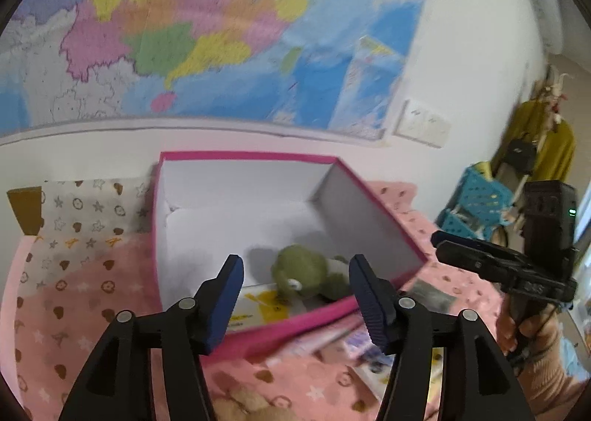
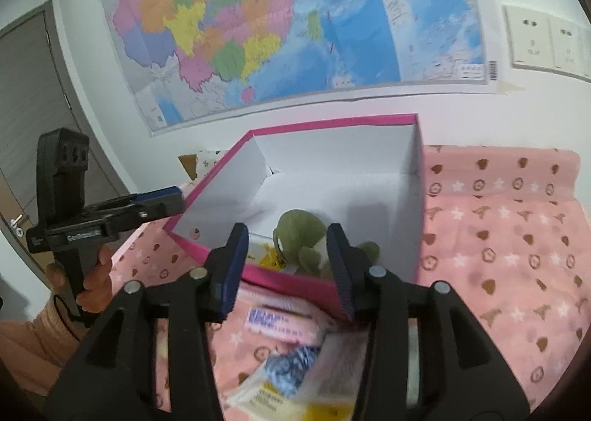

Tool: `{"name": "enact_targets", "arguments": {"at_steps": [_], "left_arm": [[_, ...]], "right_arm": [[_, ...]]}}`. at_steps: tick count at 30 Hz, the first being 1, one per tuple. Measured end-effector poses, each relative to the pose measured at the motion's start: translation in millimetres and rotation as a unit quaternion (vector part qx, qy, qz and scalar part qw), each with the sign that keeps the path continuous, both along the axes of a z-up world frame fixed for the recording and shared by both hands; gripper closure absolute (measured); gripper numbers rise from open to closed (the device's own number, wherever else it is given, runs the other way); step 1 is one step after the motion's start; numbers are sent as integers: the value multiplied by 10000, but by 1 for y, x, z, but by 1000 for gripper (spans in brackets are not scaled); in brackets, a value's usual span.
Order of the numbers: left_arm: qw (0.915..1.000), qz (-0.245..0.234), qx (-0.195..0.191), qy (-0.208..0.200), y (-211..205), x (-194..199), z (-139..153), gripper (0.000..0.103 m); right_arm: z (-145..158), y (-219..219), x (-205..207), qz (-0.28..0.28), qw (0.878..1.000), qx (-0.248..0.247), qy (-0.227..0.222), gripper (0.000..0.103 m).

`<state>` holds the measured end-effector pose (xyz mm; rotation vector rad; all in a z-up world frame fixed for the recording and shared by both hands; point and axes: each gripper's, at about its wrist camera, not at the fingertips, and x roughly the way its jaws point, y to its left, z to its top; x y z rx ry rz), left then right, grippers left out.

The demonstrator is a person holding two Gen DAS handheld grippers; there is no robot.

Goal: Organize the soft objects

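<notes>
A green plush turtle (image 1: 306,273) lies inside the pink box (image 1: 376,206), near its front wall. The box sits on a pink blanket (image 2: 498,236). The left gripper (image 1: 295,295) and the right gripper (image 2: 284,265) both have jaws spread apart, holding nothing.

The left gripper (image 1: 297,295) points forward and somewhat downward, its two blue-padded fingers (image 1: 227,301) standing apart with nothing pressed between them. The right gripper (image 2: 284,265) is pitched the same way, its jaws likewise parted and gripping nothing. Each gripper shows in the other's camera: the right one off to the left gripper's right, the left one off to the right gripper's left. A hand (image 2: 94,280) wraps the left gripper's black handle from below, a peach sleeve (image 2: 29,350) behind it; another hand (image 1: 517,332) holds the right gripper's handle.
</notes>
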<state>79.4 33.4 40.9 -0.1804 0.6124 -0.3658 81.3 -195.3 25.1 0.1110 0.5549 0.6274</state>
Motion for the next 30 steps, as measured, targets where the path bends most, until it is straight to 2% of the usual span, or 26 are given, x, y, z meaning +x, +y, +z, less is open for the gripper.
{"name": "enact_targets", "arguments": {"at_steps": [4,7,13,23,28,30], "left_arm": [[9997,-182,12,-187,-13,-27,2,39],[9994,-267,97,-196,-24,-40,-4,38],[9992,-334,18,204,-30,-48,-31,38],[9974,74,58,713,-15,-59,-66,38],[9951,297,82,936,0,-65,-80,38],[9941,383,57,1013,6,-66,-85,38]], "right_arm": [[1,-20,-17,-138,9999,83,-26,47],[-6,-34,-27,-341,9994,4,33,45],[-28,-53,-40,-451,9983,116,346,45],[-45,-4,-49,270,9988,-138,393,46],[-57,29,-53,812,9951,-186,541,46],[-63,48,-58,1059,9922,-352,550,46]]}}
